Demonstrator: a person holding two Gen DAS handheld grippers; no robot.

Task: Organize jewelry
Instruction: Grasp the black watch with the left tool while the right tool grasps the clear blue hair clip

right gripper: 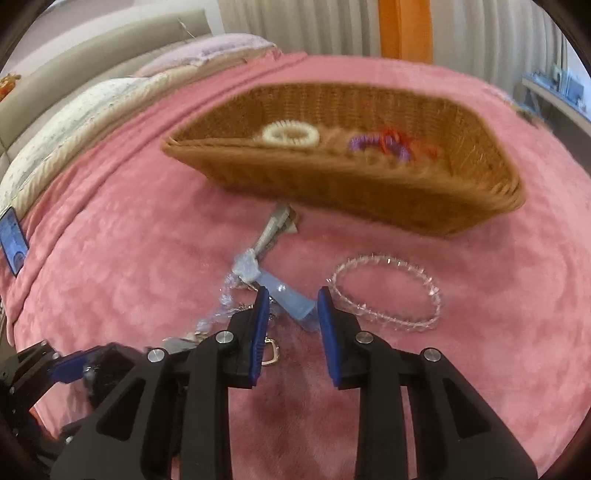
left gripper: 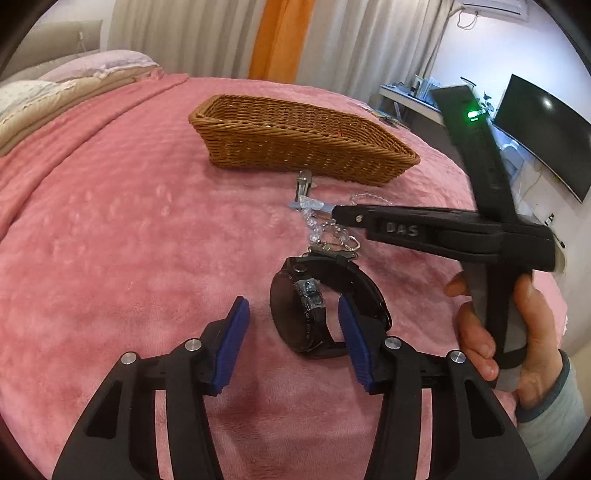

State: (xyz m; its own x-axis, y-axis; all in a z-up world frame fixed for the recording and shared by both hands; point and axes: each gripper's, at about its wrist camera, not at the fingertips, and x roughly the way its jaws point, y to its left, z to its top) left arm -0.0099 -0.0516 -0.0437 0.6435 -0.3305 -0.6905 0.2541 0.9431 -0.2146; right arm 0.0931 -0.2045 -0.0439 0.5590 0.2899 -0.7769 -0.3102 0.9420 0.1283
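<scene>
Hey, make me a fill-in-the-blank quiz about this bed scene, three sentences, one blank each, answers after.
1. The wicker basket sits on a blanket coloured ____.
2. The black watch lies in front of the open left claw, outside the ____.
3. The clear bead bracelet lies just to the ____ of the open right claw.

Answers: pink; basket; right

A pink blanket (left gripper: 110,240) covered the bed. Pillows (right gripper: 85,107) lay at 10 o'clock. White curtains (left gripper: 192,33) with an orange panel (left gripper: 280,37) hung at 12. A dark monitor (left gripper: 543,129) stood at 2.
</scene>
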